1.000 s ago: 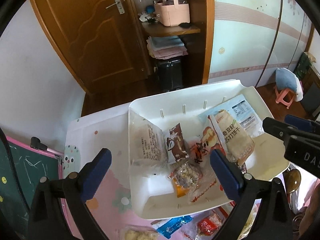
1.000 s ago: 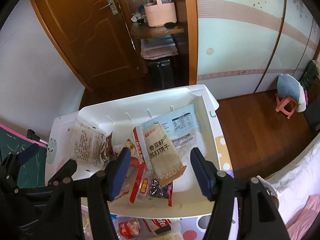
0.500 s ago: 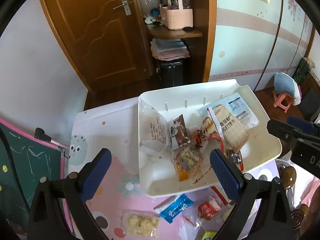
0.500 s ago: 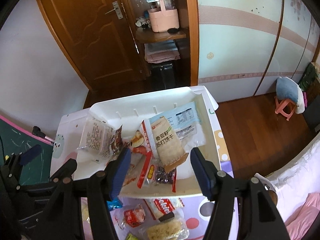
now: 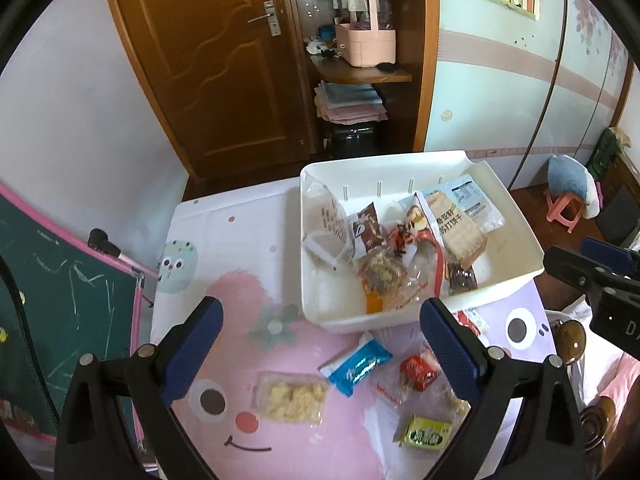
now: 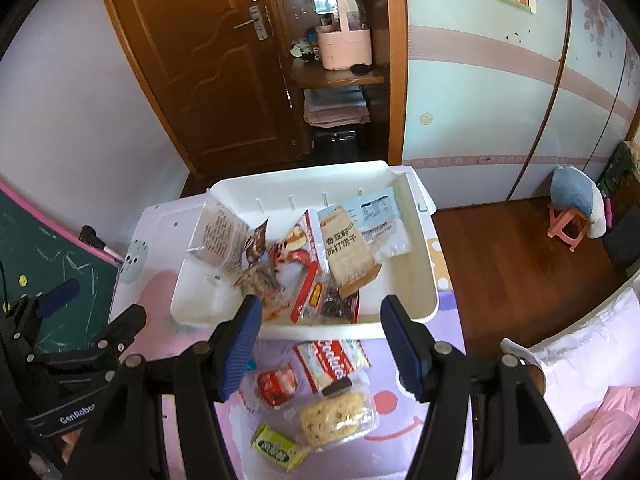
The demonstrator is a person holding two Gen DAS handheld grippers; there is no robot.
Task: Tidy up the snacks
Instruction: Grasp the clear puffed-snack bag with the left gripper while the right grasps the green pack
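A white tray (image 5: 384, 162) (image 6: 300, 172) stands on the cartoon-print table, filled with several snack packs, among them a beige cracker pack (image 5: 456, 228) (image 6: 346, 246) and a clear labelled box (image 5: 330, 220). In front of the tray lie loose snacks: a blue packet (image 5: 358, 366), a red packet (image 5: 418, 370) (image 6: 278, 386), a clear pack of pale pieces (image 5: 292, 396), a green packet (image 5: 426, 432) (image 6: 278, 446) and a cookies pack (image 6: 332, 360). My left gripper (image 5: 320, 312) hovers open above the table's near side. My right gripper (image 6: 321, 308) is open too. Neither holds anything.
A green chalkboard (image 5: 48, 300) stands at the table's left edge. Behind the table are a wooden door (image 5: 208, 60) and a shelf with a pink basket (image 5: 366, 44). A pink stool (image 5: 564, 208) stands on the wooden floor at right, and a bed (image 6: 580, 380) is near right.
Both grippers have drawn back and upward from the tray, so it looks smaller and the loose snacks in front of it have come into view. The jaws stay as wide as before.
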